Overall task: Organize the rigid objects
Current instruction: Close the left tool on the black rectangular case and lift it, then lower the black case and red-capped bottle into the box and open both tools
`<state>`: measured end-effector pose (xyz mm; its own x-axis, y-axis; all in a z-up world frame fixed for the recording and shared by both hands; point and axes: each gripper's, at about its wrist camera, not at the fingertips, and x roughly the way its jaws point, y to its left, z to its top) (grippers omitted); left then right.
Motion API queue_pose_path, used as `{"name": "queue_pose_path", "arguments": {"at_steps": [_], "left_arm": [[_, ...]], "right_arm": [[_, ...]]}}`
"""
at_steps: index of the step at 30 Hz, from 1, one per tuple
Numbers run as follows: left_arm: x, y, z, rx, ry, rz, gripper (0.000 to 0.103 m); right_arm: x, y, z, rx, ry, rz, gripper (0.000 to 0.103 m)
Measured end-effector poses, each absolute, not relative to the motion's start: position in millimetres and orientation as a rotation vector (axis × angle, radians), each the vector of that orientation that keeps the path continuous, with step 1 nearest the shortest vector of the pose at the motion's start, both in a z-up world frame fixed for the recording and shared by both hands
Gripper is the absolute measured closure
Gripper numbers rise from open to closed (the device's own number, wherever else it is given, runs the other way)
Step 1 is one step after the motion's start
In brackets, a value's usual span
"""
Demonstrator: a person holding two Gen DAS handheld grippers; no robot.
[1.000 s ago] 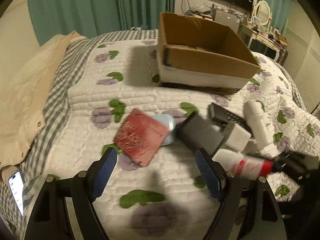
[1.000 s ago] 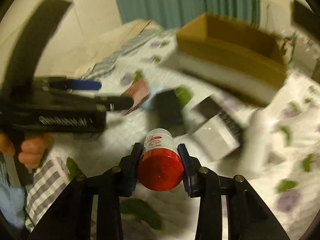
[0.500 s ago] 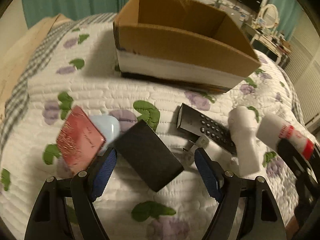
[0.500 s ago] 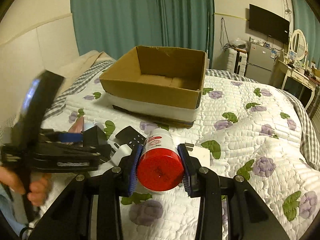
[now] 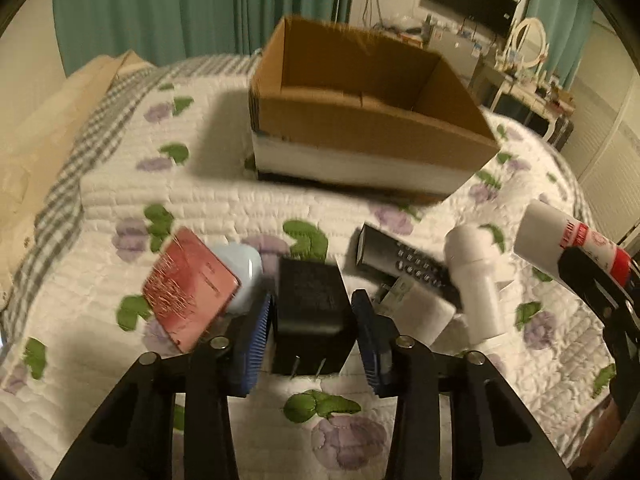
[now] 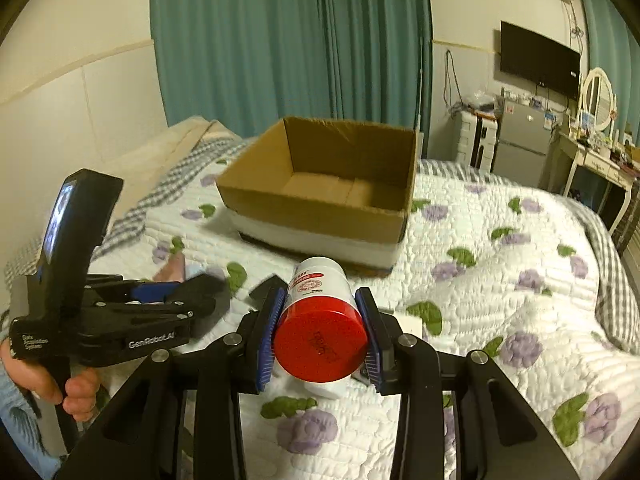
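Note:
My left gripper is shut on a black power adapter, prongs toward the camera, just above the quilt. My right gripper is shut on a white bottle with a red cap, held in the air; the bottle also shows in the left wrist view. An open cardboard box stands on the bed beyond both grippers, seen too in the right wrist view. It looks empty.
On the quilt lie a red card case over a pale blue object, a black remote, a white tube-shaped item and a white charger. A fridge and dresser stand beyond the bed.
My left gripper closed on the black adapter and lifted slightly. My right gripper kept the bottle and rose a little toward the box.

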<state>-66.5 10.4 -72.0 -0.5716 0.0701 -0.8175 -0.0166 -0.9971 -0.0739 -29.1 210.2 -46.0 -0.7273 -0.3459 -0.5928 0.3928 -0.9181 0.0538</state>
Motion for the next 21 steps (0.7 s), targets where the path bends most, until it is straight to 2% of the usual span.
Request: {"name": "queue_pose_path", "arguments": {"at_steps": [11,16,21], "left_arm": [[-87,13,8,-1.165,-0.047,2.81,0.064],[-128,24,40,-1.055,0.025,2.854,0.064],[-187,35,39,-1.052,0.104,2.856,0.064]], "right_arm": [[-60,194,25,0.692,0.14,-2.641,0.067],[-101,190,40,0.649,0.139,-2.664,0.067],[-149,189,33,0.658,0.114,-2.67,0.067]]}}
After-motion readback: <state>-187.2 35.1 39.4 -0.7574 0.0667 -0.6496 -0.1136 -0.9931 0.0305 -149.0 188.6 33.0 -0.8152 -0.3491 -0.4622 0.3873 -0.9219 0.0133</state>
